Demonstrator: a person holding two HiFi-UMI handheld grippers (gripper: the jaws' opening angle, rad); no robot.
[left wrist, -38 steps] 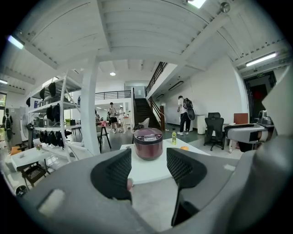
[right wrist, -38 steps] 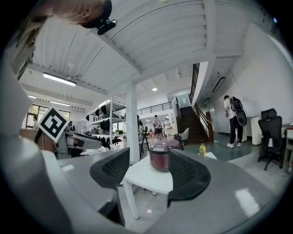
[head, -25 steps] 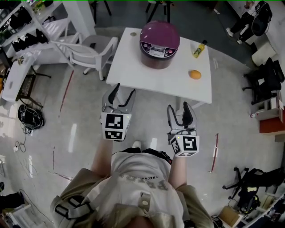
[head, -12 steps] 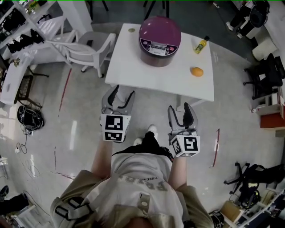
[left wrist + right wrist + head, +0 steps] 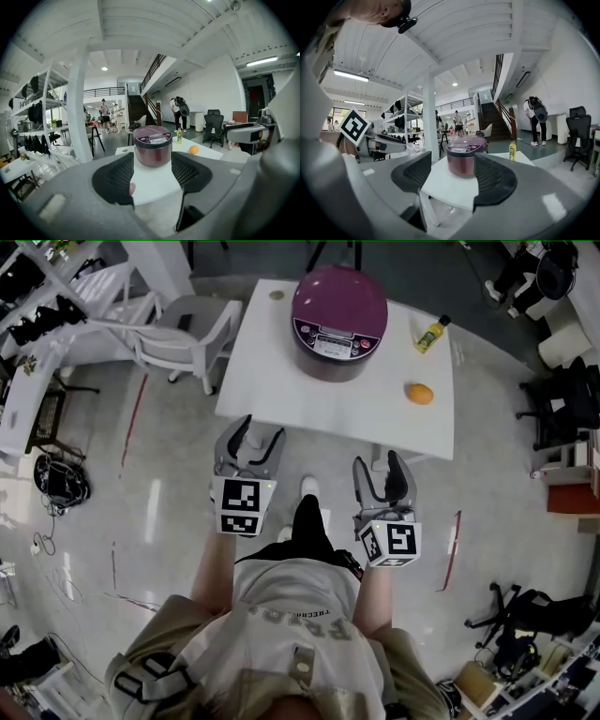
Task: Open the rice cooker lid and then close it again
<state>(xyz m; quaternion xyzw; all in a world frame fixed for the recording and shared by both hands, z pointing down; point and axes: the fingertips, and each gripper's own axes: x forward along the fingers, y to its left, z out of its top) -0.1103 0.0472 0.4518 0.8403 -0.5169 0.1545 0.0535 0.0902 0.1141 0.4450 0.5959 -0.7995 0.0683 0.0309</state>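
White table (image 5: 281,381) upper centre of the head view, on a pale glossy floor (image 5: 159,502). Cooker (image 5: 338,320) sits at the table's far end, lid down, panel facing me. Panel print is too small to read. Bottle (image 5: 429,334) and orange (image 5: 420,394) are on the table right of the cooker, well apart from it. White chair (image 5: 178,329) just left of the table. Shelving (image 5: 37,296) upper left, cut off by the frame edge. Dark office chair (image 5: 562,399) at right edge. My left gripper (image 5: 260,434) and right gripper (image 5: 377,467) are mid-frame, short of the table's near edge. Both have jaws partly open, gripping nothing. Both gripper views show the cooker framed in the jaw gap, well beyond the tips. My torso hides the floor at the bottom.
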